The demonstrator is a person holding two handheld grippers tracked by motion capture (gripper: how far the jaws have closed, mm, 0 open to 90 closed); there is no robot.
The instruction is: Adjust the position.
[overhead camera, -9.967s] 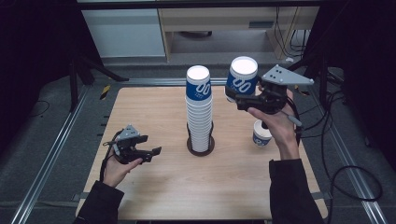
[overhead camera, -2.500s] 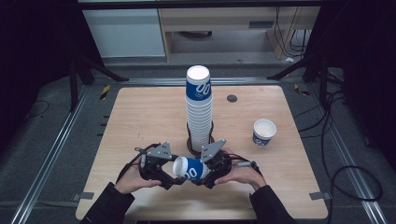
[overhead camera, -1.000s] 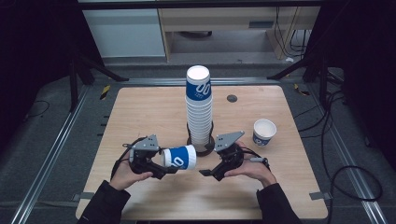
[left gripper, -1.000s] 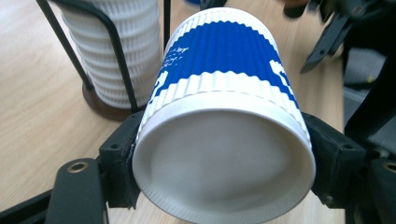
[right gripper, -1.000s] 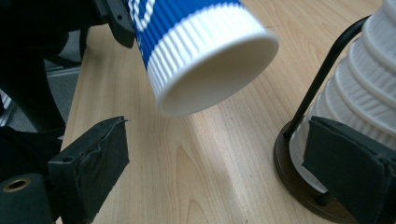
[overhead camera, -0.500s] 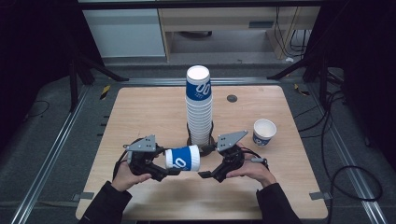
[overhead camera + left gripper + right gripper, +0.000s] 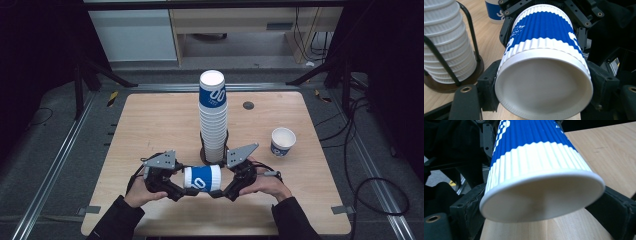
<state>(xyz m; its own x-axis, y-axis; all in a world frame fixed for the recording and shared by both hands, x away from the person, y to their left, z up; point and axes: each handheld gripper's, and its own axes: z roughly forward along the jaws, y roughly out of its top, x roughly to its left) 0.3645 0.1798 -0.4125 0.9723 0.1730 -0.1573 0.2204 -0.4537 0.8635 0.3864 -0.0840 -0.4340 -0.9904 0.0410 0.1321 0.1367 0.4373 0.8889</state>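
Blue-and-white ribbed paper cup (image 7: 201, 178) lies on its side, long axis level and running left-right, just in front of the cup stack (image 7: 213, 117), a little above the tabletop (image 7: 150, 120). Looks like two nested cups being pulled apart, or a hand-over; cannot tell which.

Left gripper (image 7: 176, 187) is at the cup's left end, left of the stack base. In the left gripper view the cup's flat white end (image 7: 544, 85) faces the camera, with black fingers (image 7: 487, 90) pressed on both sides of it, so the left fingers hold the cup.

Right gripper (image 7: 223, 189) is at the cup's right end, straight in front of the stack. In the right gripper view the other cup end (image 7: 541, 195) sits between its fingers (image 7: 466, 215), one on each side. The fingers stand wide and have just been closing a little with the cup between them. Pad contact looks likely on the left side, but on the right side I cannot tell, so a firm grip is unsure.

Key relation: both grippers face each other along the cup's axis, one per end, about equally near. Any pull has to go along that axis, left and right, away from each other and parallel to the tabletop edge.

A single upright cup (image 7: 283, 142) stands well right of the stack, clear of the hands.
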